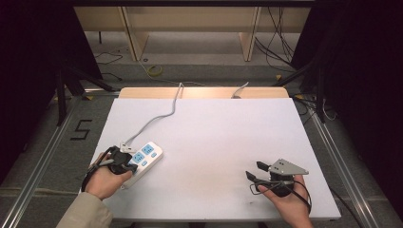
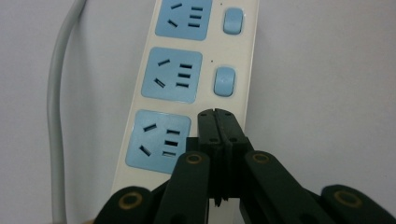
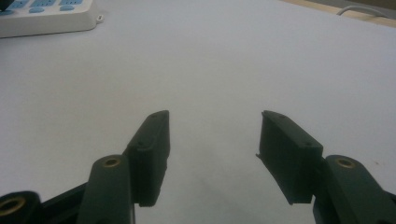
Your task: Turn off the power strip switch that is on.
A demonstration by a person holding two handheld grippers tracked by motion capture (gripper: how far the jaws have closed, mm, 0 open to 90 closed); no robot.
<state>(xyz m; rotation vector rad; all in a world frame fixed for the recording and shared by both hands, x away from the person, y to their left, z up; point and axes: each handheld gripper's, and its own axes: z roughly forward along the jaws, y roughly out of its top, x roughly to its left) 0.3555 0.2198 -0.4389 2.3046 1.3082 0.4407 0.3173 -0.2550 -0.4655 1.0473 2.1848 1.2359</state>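
My closed left gripper (image 2: 217,113) presses the near switch on the power strip (image 1: 142,159) at the table's near left; it could slip off. My right gripper (image 3: 214,140) rests open.

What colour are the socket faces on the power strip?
Light blue, on a cream-white power strip; clearest in the left gripper view.
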